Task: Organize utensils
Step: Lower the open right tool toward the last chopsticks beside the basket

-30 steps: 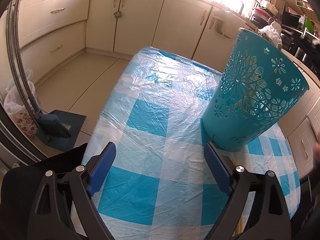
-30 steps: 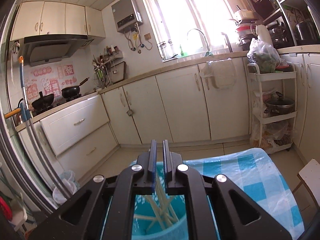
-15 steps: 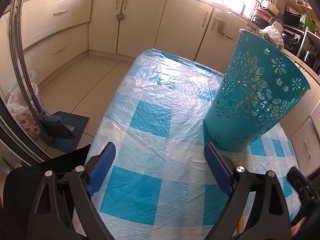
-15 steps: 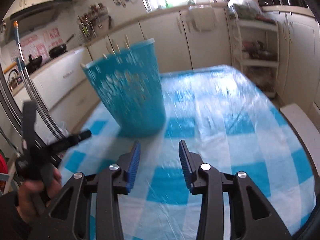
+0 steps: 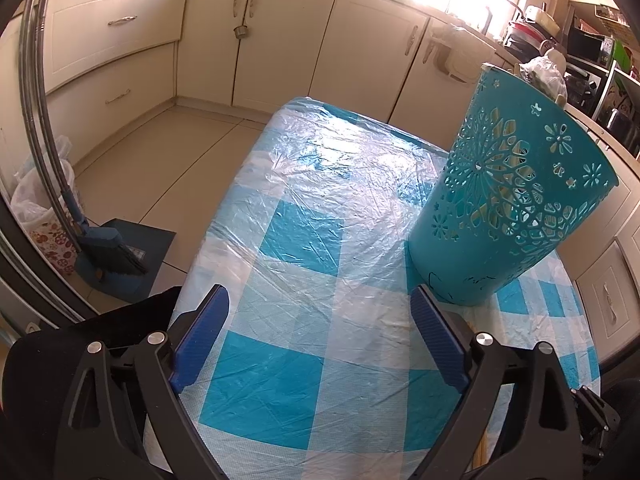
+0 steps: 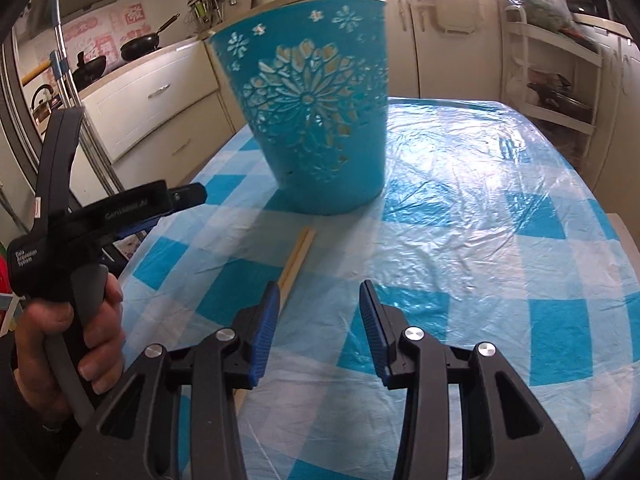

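Note:
A teal cut-out basket (image 5: pixel 508 208) (image 6: pixel 316 120) stands on the checked, plastic-covered table (image 5: pixel 304 240) (image 6: pixel 480 220). Pale sticks show through its holes. In front of the basket a pair of wooden chopsticks (image 6: pixel 298 256) lies on the cloth and runs under the left finger of my right gripper (image 6: pixel 320 286). That gripper hovers low over the table, open, with only cloth between its pads. My left gripper (image 5: pixel 318 300) is wide open and empty to the left of the basket's base. A hand (image 6: pixel 68 340) holds it at the table's left edge.
Cream kitchen cabinets (image 5: pixel 280 40) surround the table. A broom and dustpan (image 5: pixel 108 252) stand on the floor to the left, beside a black chair back (image 5: pixel 60 352). A white shelf rack (image 6: pixel 552 80) stands beyond the table's far right corner.
My right gripper was shut above the basket's mouth. It has come down in front of the basket and opened near the chopsticks. The left gripper has kept still.

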The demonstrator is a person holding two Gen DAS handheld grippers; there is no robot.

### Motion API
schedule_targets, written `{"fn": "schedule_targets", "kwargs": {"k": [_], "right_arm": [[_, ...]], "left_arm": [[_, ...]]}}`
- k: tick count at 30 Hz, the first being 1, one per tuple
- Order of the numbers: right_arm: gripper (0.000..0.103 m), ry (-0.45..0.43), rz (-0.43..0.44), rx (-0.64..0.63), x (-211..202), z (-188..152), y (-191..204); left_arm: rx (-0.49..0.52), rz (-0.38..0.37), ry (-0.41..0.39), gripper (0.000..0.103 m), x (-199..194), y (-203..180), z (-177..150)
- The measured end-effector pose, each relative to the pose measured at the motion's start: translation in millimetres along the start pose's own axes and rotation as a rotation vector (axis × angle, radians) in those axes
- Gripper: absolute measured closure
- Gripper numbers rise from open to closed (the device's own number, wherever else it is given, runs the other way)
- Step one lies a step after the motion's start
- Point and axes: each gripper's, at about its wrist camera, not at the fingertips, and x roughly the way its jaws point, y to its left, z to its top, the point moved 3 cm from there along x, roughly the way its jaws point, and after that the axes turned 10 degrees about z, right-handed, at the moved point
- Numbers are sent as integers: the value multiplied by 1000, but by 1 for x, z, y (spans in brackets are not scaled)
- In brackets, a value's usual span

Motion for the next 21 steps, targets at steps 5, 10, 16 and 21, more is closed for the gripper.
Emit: {"fn": "schedule_targets", "kwargs": {"k": [5, 10, 16, 21], "right_arm": [[71, 35, -7, 8, 9, 0, 1], [71, 65, -16, 11, 17, 0, 3], [71, 72, -34, -11, 23, 4, 8], [71, 77, -33, -18, 27, 5, 13]], "left_arm": [[5, 0, 2, 14, 0, -1, -1], [14, 5, 2, 14, 0, -3, -2], [21, 8, 2, 14, 0, -5, -1], [22, 9, 2, 14, 0, -5, -1]]}}
